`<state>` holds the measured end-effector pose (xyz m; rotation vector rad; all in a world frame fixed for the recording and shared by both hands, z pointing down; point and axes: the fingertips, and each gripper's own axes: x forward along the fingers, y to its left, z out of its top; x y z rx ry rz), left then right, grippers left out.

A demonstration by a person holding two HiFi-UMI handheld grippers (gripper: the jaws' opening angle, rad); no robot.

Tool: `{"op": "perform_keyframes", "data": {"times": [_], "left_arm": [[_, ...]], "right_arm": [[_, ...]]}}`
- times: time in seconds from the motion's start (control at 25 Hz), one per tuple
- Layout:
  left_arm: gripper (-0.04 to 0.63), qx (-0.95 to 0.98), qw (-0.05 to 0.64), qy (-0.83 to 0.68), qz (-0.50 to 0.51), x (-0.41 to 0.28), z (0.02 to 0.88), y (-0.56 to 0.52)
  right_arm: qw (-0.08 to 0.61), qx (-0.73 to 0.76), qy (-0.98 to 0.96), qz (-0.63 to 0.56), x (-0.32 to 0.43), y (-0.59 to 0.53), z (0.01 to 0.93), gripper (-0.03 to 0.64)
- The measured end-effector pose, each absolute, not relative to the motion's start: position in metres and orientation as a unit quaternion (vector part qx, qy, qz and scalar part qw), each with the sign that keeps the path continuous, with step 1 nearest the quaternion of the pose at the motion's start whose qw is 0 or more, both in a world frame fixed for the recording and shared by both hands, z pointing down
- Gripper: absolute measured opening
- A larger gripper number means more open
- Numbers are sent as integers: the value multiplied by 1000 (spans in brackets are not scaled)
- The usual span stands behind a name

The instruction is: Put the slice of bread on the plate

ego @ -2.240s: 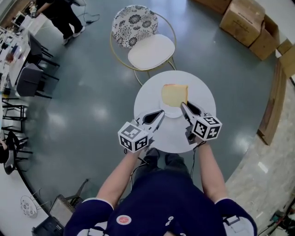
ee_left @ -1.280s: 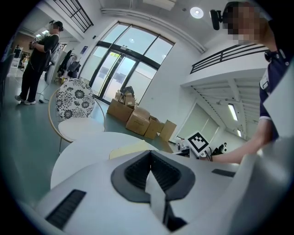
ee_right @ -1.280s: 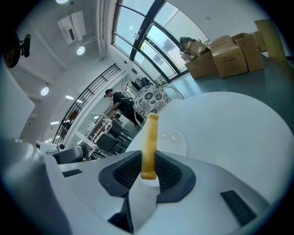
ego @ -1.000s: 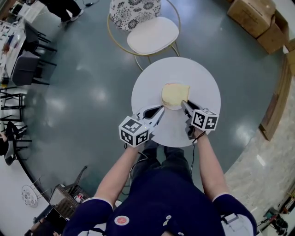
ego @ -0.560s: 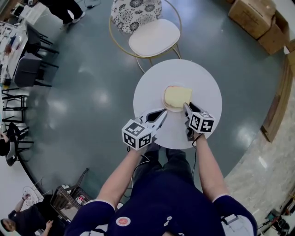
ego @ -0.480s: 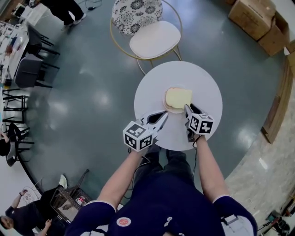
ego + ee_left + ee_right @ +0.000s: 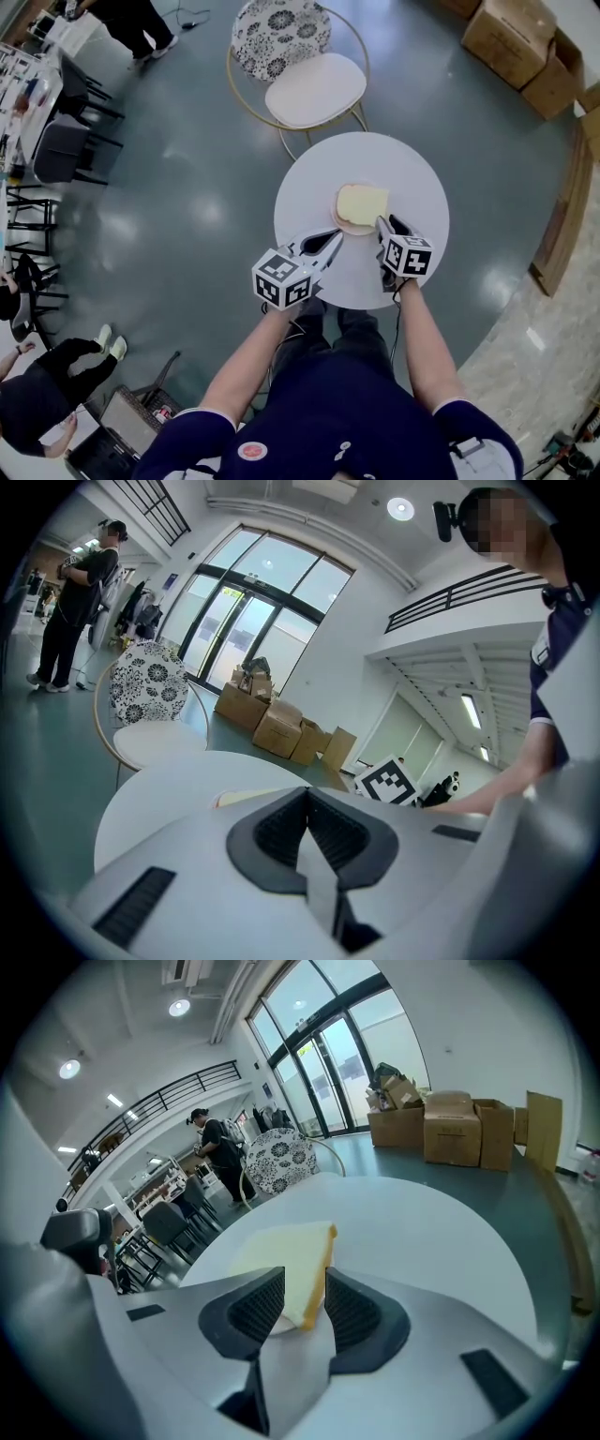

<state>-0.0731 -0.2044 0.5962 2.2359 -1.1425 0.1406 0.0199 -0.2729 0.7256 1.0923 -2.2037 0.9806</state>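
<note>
Lying flat on a small round plate (image 7: pixel 338 217) near the middle of the smooth white round table (image 7: pixel 412 178), the pale-yellow square slice of bread (image 7: pixel 362 202) hid all but a thin rim of it. The right gripper's (image 7: pixel 382 223) ribbed dark pads were spreading apart, with the crust corner loose between them. The left gripper (image 7: pixel 335 239) sat nearer the table's close edge, its pads pressed together on nothing and its body blocking most of the slice in its own view.
</note>
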Motion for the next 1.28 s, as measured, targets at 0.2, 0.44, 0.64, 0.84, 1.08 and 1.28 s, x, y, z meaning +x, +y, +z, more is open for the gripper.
{"op": "perform_keyframes", "data": {"times": [0.2, 0.44, 0.64, 0.84, 1.08, 1.28], "left_arm": [[6, 855, 293, -424, 49, -70, 581, -205], [6, 868, 272, -413, 42, -63, 553, -207], [6, 880, 250, -401, 33, -57, 524, -204], [6, 892, 228, -388, 26, -54, 493, -199], [6, 906, 197, -375, 13, -49, 456, -194], [6, 916, 169, -363, 2, -40, 423, -192]], "right_arm": [[210, 394, -827, 341, 18, -271, 686, 112], [151, 387, -853, 316, 16, -266, 621, 42], [119, 375, -874, 285, 13, -256, 569, 6], [89, 361, -894, 250, 7, -244, 521, 6], [51, 347, -914, 203, -2, -231, 465, 6], [24, 336, -927, 166, -2, -221, 421, 6]]}}
